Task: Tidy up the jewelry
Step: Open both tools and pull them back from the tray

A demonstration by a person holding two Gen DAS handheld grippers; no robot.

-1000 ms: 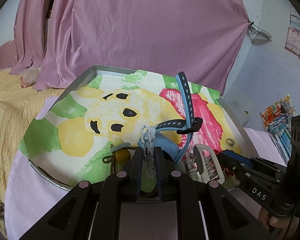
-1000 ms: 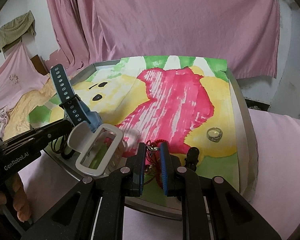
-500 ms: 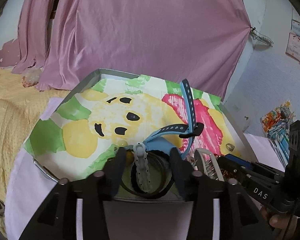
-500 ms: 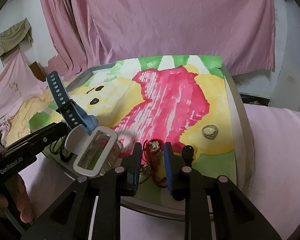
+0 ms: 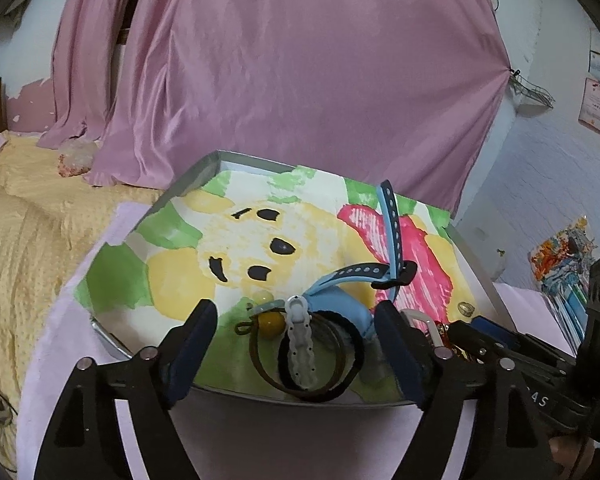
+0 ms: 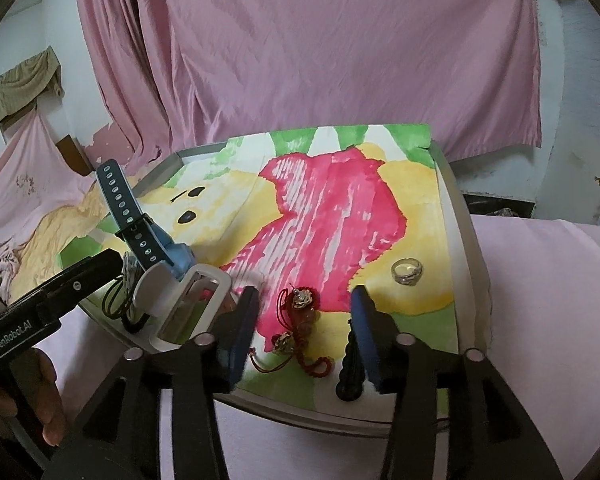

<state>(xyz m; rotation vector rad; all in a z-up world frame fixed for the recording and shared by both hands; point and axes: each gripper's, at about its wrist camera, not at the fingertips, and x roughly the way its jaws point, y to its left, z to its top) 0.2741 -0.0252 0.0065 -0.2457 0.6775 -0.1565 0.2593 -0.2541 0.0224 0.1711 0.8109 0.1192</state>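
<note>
Over the tray (image 6: pixel 462 216) both hand-held grippers gape empty — left (image 5: pixel 296 346) around a white bracelet (image 5: pixel 300 346), right (image 6: pixel 304 330) around a red cord bracelet (image 6: pixel 300 328).

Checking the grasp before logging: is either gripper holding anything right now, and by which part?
Nothing is held. The left gripper and right gripper are both open, above the jewelry.

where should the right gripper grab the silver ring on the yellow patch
Grip the silver ring across its band, coming straight down from above. It lies flat on the painted cloth, its hole facing up and the ornate top toward the far right, so a sideways approach would probably just push it along. It sits apart from the red cord bracelet, and the right gripper is open.
</note>
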